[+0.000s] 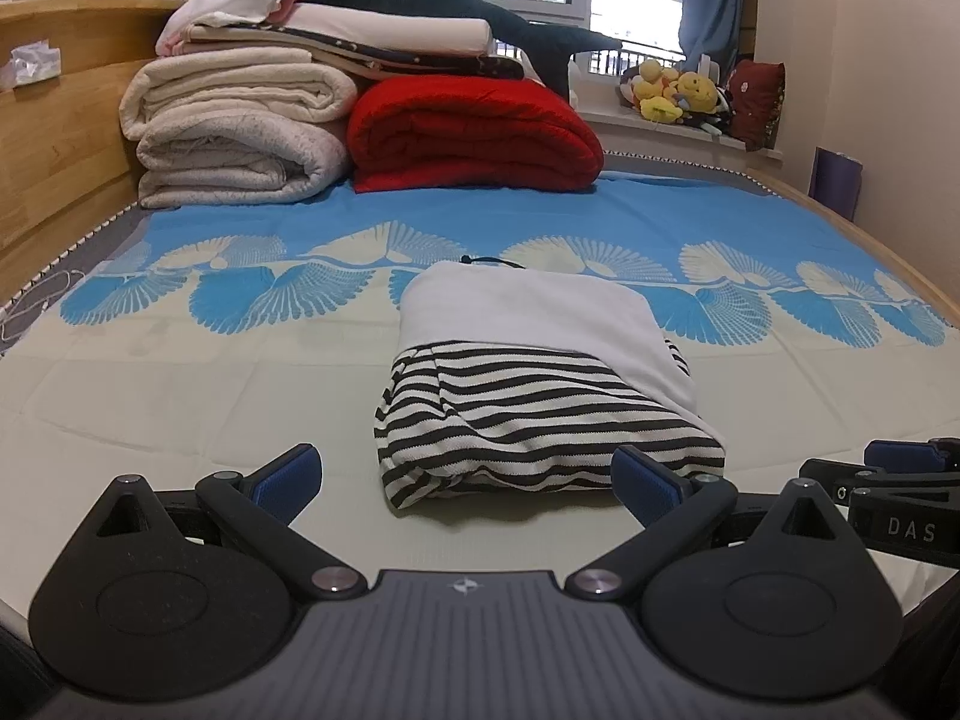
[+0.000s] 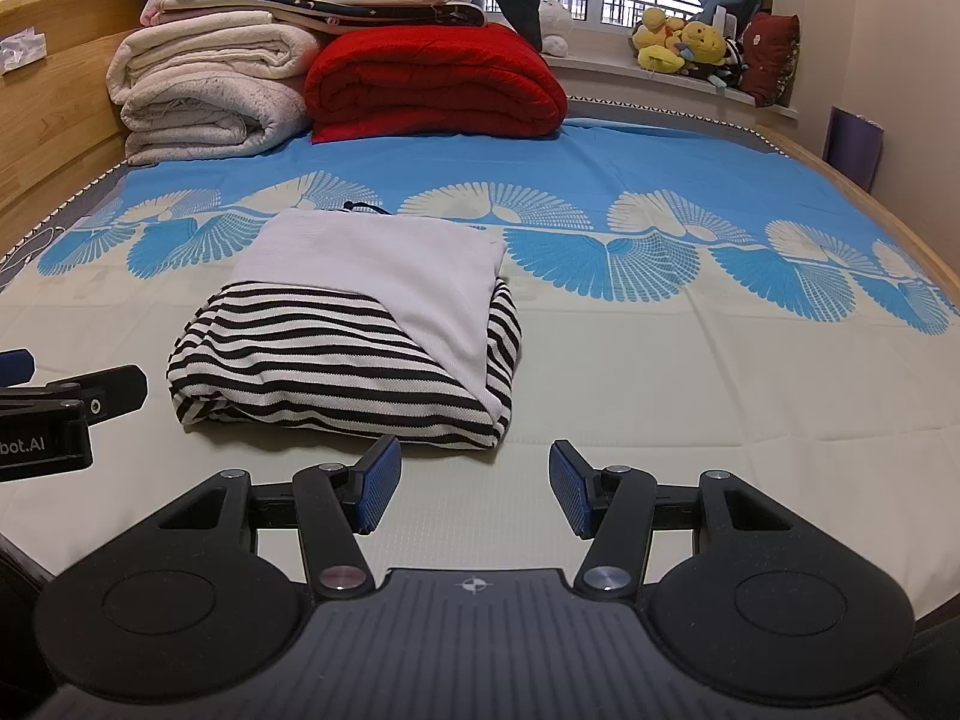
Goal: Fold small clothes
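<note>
A folded small garment, black-and-white striped with a plain white panel over its far half, lies on the bed sheet. My left gripper is open just in front of its near edge, jaws wide, nothing between the blue pads. In the right wrist view the same garment lies ahead to the left. There my right gripper is open near the garment's right corner, jaws apart and holding nothing. Each gripper shows at the edge of the other's view: the right gripper and the left gripper.
Folded cream blankets, a red quilt and a dark plush shark are stacked at the head of the bed. A wooden headboard runs along the left. Plush toys sit on the windowsill.
</note>
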{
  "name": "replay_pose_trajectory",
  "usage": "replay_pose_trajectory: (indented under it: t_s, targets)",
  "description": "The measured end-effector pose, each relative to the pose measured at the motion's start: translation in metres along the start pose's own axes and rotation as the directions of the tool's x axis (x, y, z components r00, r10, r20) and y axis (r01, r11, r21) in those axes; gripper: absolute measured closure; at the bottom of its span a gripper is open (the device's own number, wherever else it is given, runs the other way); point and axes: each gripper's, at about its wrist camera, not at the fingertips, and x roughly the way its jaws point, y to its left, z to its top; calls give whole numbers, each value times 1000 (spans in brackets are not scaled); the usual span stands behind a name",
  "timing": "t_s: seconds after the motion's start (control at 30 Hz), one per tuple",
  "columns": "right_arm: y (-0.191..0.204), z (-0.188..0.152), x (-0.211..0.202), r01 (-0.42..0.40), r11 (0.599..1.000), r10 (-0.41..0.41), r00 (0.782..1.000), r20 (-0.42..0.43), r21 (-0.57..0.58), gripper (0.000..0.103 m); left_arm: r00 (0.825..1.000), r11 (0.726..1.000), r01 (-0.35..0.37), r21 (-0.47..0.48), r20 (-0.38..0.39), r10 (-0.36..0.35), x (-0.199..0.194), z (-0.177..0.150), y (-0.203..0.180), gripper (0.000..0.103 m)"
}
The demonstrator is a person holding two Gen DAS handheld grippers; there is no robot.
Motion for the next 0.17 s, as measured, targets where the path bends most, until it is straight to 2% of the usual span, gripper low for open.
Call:
replay_pose_trajectory:
  t_s: [0.17]
  targets:
    - [0,0,0,0,1000,0,1000,0,0,46,1000,1000,-3,10,5,3,0,-1,0,0]
